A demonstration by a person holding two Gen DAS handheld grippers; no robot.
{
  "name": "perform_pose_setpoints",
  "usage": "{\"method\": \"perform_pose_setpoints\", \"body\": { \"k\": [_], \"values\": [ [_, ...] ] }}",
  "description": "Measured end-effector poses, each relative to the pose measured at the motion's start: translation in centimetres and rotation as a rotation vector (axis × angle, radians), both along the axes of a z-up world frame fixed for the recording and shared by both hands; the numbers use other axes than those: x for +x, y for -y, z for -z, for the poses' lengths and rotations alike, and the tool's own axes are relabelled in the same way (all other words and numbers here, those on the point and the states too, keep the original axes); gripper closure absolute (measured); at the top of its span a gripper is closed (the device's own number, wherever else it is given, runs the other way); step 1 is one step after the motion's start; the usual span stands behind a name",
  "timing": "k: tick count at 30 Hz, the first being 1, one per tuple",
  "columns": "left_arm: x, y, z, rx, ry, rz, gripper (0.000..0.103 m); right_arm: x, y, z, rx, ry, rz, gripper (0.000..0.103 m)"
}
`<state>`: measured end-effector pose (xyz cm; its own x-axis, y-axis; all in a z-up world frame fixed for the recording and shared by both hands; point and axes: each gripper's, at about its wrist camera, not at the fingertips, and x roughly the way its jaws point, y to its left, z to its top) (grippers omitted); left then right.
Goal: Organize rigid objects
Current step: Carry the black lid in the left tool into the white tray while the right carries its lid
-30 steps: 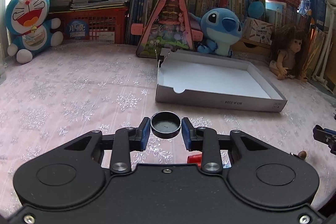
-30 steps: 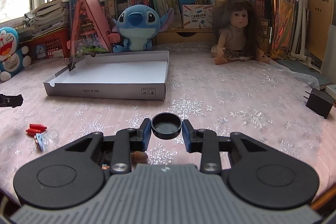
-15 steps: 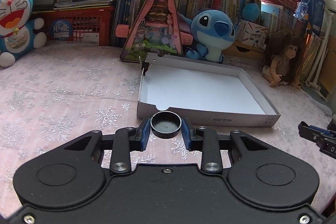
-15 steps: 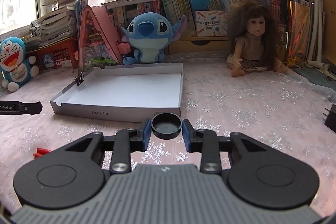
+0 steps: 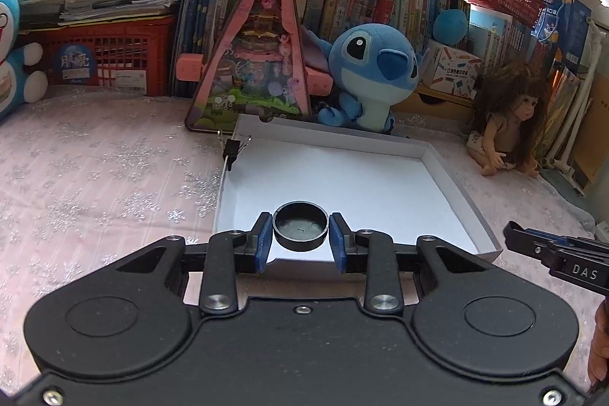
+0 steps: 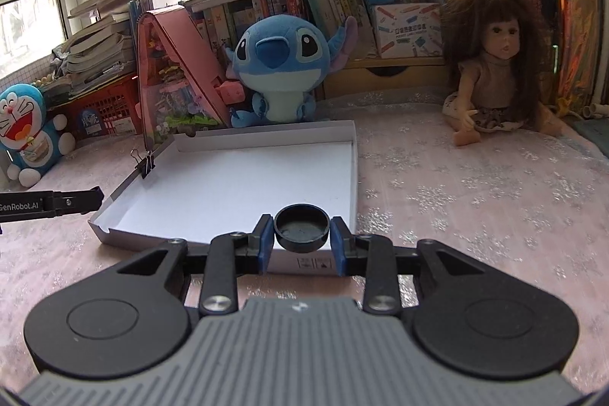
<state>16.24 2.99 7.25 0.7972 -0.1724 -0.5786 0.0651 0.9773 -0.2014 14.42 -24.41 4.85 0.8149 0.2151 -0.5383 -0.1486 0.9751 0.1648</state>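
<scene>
My left gripper (image 5: 300, 240) is shut on a round black cap (image 5: 300, 230), held over the near edge of the shallow white cardboard tray (image 5: 453, 193). My right gripper (image 6: 302, 241) is shut on a second round black cap (image 6: 302, 231), held over the near right corner of the same tray (image 6: 354, 170). A black binder clip (image 5: 231, 152) is clamped on the tray's left rim and also shows in the right wrist view (image 6: 144, 167). Each gripper shows at the edge of the other's view: the right one (image 5: 559, 255) and the left one (image 6: 49, 202).
A Stitch plush (image 5: 371, 75), a pink triangular toy house (image 5: 253, 63) and a doll (image 5: 506, 124) stand behind the tray. A Doraemon plush (image 6: 28, 132), a red crate (image 5: 102, 63) and book rows line the back. A pink snowflake cloth (image 5: 95, 170) covers the table.
Both grippers have moved forward with their caps, from over the cloth to over the tray's near edge. The tray now fills more of both views.
</scene>
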Motion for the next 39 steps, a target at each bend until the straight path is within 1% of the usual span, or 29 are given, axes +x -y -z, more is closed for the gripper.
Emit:
{"method": "perform_pose_setpoints", "body": {
  "k": [4, 7, 9, 11, 15, 17, 20, 26, 30, 36, 39],
  "values": [
    [2.2, 0.8, 0.4, 0.014, -0.028, 0.011, 0.073, 2.5, -0.4, 0.3, -0.004, -0.042, -0.012, 0.066],
    [3.7, 1.4, 1.2, 0.032, -0.051, 0.006, 0.073, 4.2, -0.5, 0.8, 0.008, -0.086, -0.022, 0.066],
    [4.5, 1.7, 1.8, 0.029, -0.072, 0.003, 0.073, 5.3, -0.7, 1.3, 0.026, -0.114, -0.023, 0.066],
    [5.2, 2.0, 2.4, 0.031, -0.09, 0.005, 0.073, 5.9, -0.9, 1.7, 0.026, -0.124, -0.023, 0.066],
    [6.3, 2.8, 3.6, 0.061, -0.103, 0.005, 0.073, 7.0, -1.6, 2.3, -0.004, -0.132, -0.018, 0.066],
    [6.7, 3.1, 4.2, 0.068, -0.113, 0.004, 0.073, 7.3, -1.9, 2.6, -0.012, -0.134, -0.019, 0.066],
    [7.1, 3.5, 5.0, 0.084, -0.123, 0.0, 0.073, 7.7, -2.6, 3.0, -0.051, -0.129, -0.015, 0.066],
    [7.3, 3.8, 5.9, 0.116, -0.132, -0.002, 0.073, 8.2, -3.2, 4.1, -0.077, -0.149, -0.017, 0.066],
    [7.4, 3.8, 6.2, 0.133, -0.127, -0.001, 0.073, 8.4, -3.4, 4.7, -0.085, -0.166, -0.02, 0.066],
    [7.4, 4.1, 6.4, 0.158, -0.118, 0.003, 0.073, 8.2, -4.0, 4.9, -0.139, -0.153, -0.034, 0.066],
    [7.3, 4.2, 6.4, 0.162, -0.115, 0.003, 0.073, 8.1, -4.2, 4.9, -0.15, -0.15, -0.037, 0.066]
  ]
}}
